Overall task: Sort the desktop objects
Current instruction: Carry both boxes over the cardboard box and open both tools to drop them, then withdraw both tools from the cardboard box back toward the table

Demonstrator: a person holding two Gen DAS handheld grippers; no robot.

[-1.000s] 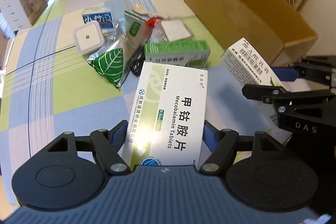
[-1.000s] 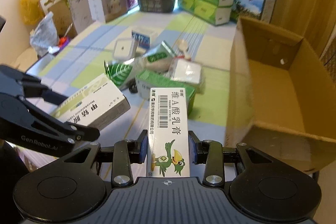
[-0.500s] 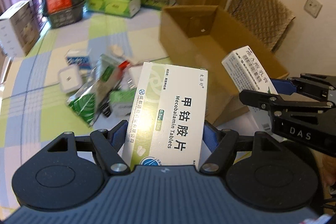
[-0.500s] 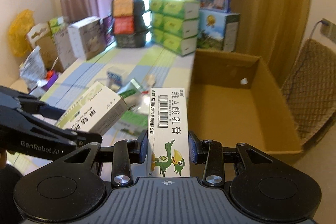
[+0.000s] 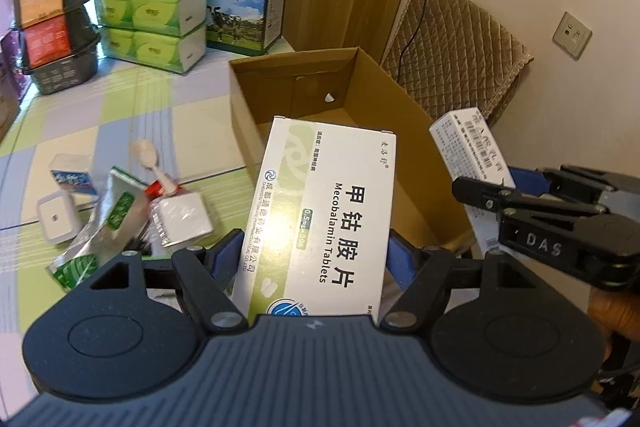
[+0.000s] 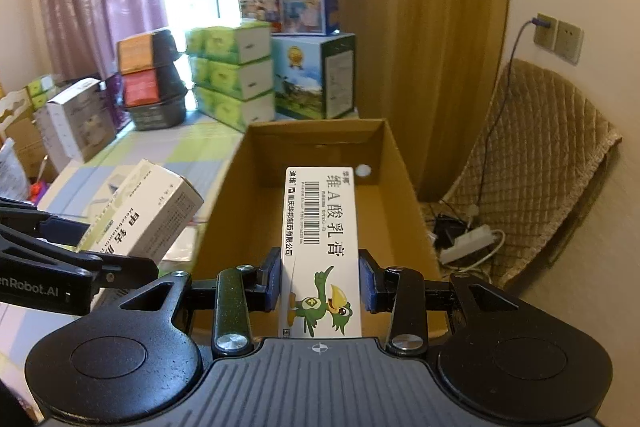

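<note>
The left tool (image 5: pixel 314 259) grips the tablet box (image 5: pixel 320 211) and the right tool (image 6: pixel 320 283) the ointment box (image 6: pixel 320 243), both near the cardboard box (image 6: pixel 320 135); next, release inside.

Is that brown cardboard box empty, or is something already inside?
Empty as far as shown: the cardboard box shows bare floor and walls, though the ointment carton hides part of the floor.

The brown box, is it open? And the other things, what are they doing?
Cardboard box: open, looks empty.
Left gripper: jaws shut on the Mecobalamin box, held up.
Right gripper: jaws shut on the bird box, held up.
Foil pouch: lying on the table.
</note>
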